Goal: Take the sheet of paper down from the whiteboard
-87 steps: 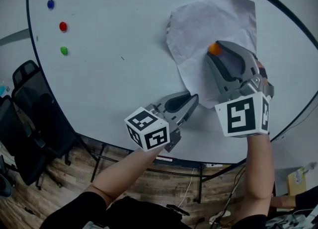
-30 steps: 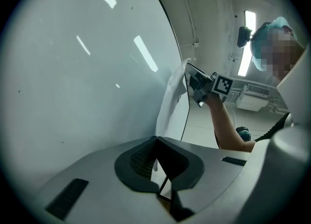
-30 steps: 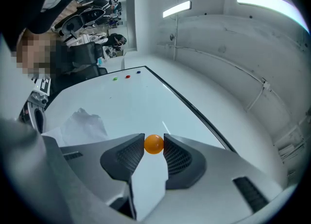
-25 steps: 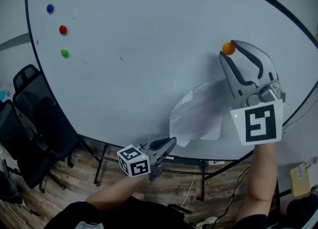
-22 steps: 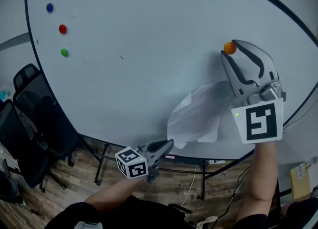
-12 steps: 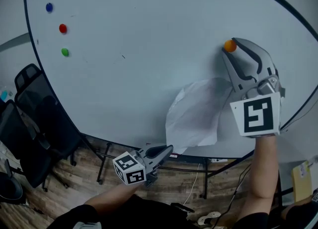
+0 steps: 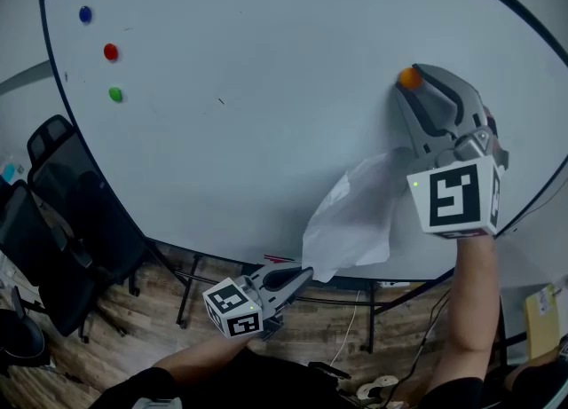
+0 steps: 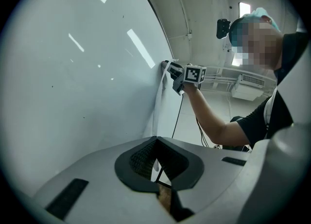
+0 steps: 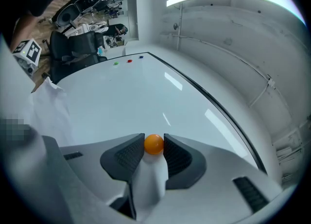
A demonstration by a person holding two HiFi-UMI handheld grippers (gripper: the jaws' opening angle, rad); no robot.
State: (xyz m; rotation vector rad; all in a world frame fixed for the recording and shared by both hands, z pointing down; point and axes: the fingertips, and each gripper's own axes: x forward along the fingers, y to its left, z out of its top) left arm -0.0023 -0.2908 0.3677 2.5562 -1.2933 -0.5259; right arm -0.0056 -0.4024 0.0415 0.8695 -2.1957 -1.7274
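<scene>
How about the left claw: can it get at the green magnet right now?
Probably not yet: the left claw is shut on the sheet of paper's corner, near the whiteboard's bottom edge. The way toward the green magnet looks bare.

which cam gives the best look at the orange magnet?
Right gripper view: the orange magnet sits centred and close, pinched between the pads of the right hand-held gripper. Head view shows it small at that gripper's tip, against the whiteboard. Left gripper view: too far off to make out.
</scene>
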